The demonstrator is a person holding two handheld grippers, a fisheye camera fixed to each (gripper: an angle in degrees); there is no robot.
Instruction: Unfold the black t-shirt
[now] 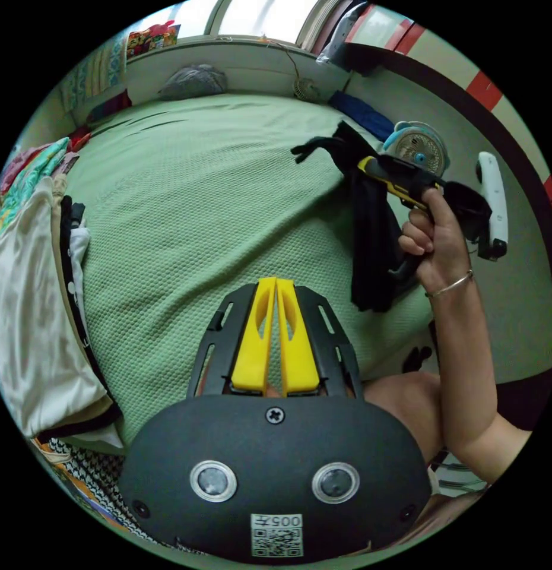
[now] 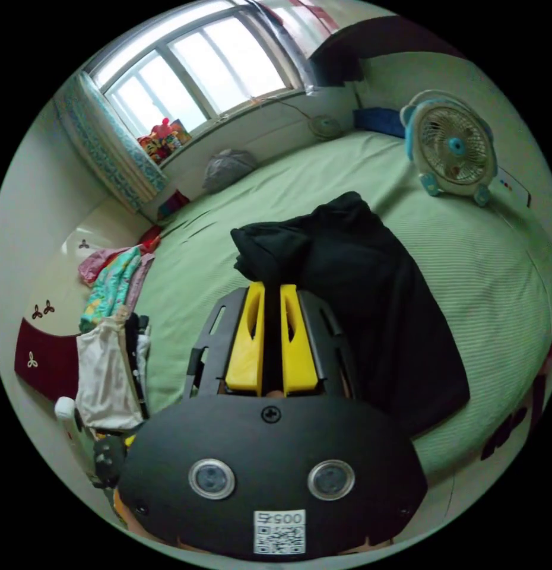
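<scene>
in the right gripper view the right gripper [image 2: 271,297] is clenched on the black t-shirt [image 2: 371,297], a fold of cloth pinched between both yellow jaws while the rest hangs bunched above the green bed [image 2: 501,267], near a small fan [image 2: 453,145]. in the left gripper view the left gripper [image 1: 276,288] has its jaws nearly together, grasping nothing, over the bed; a hand [image 1: 433,243] lifts the shirt at the right, and a pile of clothes [image 1: 32,285] lies at the left.
</scene>
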